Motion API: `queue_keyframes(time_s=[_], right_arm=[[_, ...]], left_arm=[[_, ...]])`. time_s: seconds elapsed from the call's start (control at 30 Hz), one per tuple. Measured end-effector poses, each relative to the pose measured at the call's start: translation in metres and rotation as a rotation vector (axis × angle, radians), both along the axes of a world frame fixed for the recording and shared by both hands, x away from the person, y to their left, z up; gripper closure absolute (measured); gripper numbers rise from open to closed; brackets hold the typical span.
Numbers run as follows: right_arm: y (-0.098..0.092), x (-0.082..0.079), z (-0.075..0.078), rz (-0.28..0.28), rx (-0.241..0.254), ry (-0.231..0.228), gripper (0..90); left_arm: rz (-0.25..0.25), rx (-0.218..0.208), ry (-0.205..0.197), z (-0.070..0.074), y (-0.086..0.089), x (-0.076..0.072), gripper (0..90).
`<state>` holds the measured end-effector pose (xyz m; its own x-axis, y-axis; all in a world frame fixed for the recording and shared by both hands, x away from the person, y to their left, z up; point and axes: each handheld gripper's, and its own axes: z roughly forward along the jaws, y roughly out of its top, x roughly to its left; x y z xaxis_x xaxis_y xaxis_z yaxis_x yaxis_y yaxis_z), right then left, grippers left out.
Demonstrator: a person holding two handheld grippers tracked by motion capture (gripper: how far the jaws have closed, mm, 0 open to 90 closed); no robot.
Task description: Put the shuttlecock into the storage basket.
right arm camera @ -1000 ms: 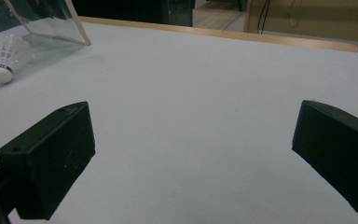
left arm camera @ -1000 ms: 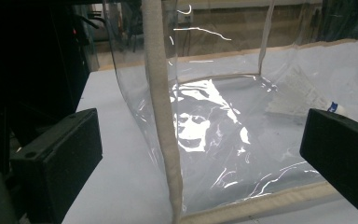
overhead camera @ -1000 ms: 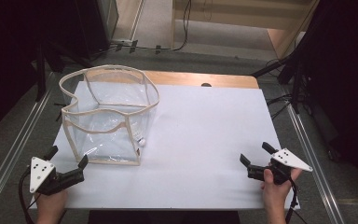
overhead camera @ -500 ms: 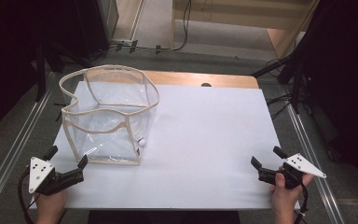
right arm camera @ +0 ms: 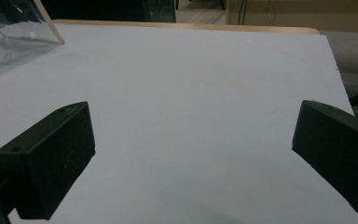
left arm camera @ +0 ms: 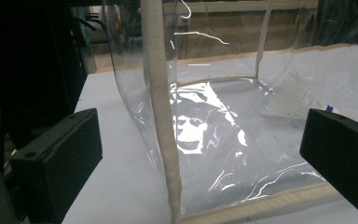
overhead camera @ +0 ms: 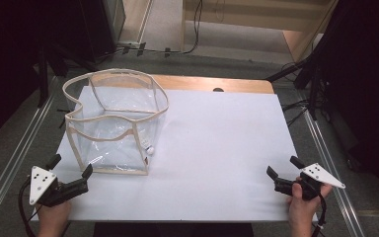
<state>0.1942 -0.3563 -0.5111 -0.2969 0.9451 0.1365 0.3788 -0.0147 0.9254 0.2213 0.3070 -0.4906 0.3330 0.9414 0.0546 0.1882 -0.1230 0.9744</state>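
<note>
Clear bag (overhead camera: 114, 123) upright | left claw (overhead camera: 70, 168) agape beside it | right claw (overhead camera: 282, 166) agape

I see a clear plastic bag (overhead camera: 113, 126) w/ beige fabric trim, no print. Tabletop (overhead camera: 217, 148) is plain white, tan wood edge at far side. Left gripper (overhead camera: 69, 174) black w/ grey plate, dark dots on it; right gripper (overhead camera: 282, 173) same: black, grey plate. Floor (overhead camera: 19, 143) grey.
</note>
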Motion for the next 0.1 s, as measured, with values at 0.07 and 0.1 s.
queue_keyframes(time_s=[0.07,0.1], right_arm=[[-0.0011,-0.0002,-0.0001,-0.001,0.003,-0.002,0.0],[-0.0013,-0.0001,-0.0001,0.0,0.003,-0.004,0.0]], left_arm=[[0.002,0.001,0.001,0.0,-0.0003,0.0002,0.0],[0.003,0.001,0.0,-0.0001,-0.0004,0.0002,0.0]])
